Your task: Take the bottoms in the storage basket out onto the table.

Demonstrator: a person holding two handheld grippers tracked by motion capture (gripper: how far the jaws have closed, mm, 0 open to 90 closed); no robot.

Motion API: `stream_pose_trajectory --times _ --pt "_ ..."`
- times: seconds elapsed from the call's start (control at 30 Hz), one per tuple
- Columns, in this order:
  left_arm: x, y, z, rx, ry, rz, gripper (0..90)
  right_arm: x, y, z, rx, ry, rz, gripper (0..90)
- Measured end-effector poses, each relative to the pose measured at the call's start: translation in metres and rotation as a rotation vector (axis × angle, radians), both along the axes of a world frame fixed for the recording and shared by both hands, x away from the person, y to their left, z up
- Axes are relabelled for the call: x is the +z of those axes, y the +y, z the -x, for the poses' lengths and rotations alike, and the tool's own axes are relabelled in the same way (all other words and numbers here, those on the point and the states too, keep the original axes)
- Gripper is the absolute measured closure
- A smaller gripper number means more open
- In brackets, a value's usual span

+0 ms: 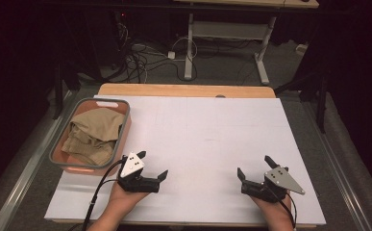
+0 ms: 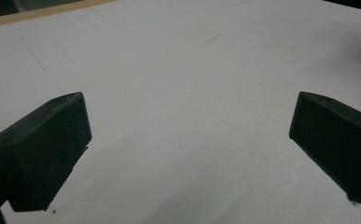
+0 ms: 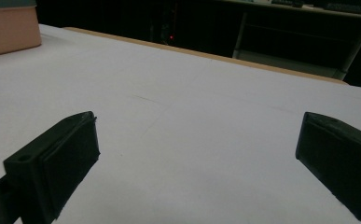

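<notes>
A salmon-coloured basket [image 1: 124, 126] with a grey rim stands at the table's left edge, and a crumpled tan cloth [image 1: 93, 134] lies in it. My left gripper [image 1: 152, 164] rests low over the white sheet near the front left, just right of the basket, jaws spread wide and empty. In the left gripper view the left gripper [image 2: 187, 116] has bare white sheet between its black fingers [image 2: 43, 149]. My right gripper [image 1: 254, 166] sits near the front right, open too, holding nothing. Its own view has the right gripper [image 3: 197, 135] over bare sheet, with the basket's [image 3: 8, 28] side at far left.
A white sheet [image 1: 207, 134] covers most of a wooden table [image 1: 183, 90]. Beyond the far edge lie tangled cables [image 1: 138, 60] on the floor and the white legs of a desk [image 1: 189, 45]. Dark surroundings flank both sides.
</notes>
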State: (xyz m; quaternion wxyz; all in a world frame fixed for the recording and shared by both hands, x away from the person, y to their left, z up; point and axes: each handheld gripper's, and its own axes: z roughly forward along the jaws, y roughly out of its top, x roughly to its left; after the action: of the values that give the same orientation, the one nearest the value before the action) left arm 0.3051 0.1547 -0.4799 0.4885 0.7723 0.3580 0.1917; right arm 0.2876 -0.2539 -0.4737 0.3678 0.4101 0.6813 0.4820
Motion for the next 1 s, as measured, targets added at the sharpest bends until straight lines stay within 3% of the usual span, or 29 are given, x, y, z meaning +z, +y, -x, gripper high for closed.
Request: stream_pose_trajectory --times 0.1,0.2,0.57,0.7,1.0 --pt "-0.0016 0.0007 0.0002 0.000 0.008 -0.006 0.0 -0.0017 -0.0016 0.0007 0.001 0.014 -0.004 0.4" --pt "-0.0024 0.0033 0.0000 0.000 0.035 0.048 0.0 -0.0020 -0.0039 0.0055 0.002 0.012 0.003 0.4" --pt "-0.0026 0.0041 0.0013 0.007 0.030 0.043 0.0 -0.0005 -0.0042 0.0064 0.017 0.002 -0.011 0.4" --pt "-0.0050 0.0047 -0.0004 0.001 0.058 0.032 0.0 -0.0007 -0.0028 0.0054 0.027 0.001 -0.005 0.4" --pt "-0.0062 0.0039 0.0002 -0.002 0.059 0.019 0.0 -0.0015 -0.0008 0.0048 0.035 0.009 -0.007 0.5"
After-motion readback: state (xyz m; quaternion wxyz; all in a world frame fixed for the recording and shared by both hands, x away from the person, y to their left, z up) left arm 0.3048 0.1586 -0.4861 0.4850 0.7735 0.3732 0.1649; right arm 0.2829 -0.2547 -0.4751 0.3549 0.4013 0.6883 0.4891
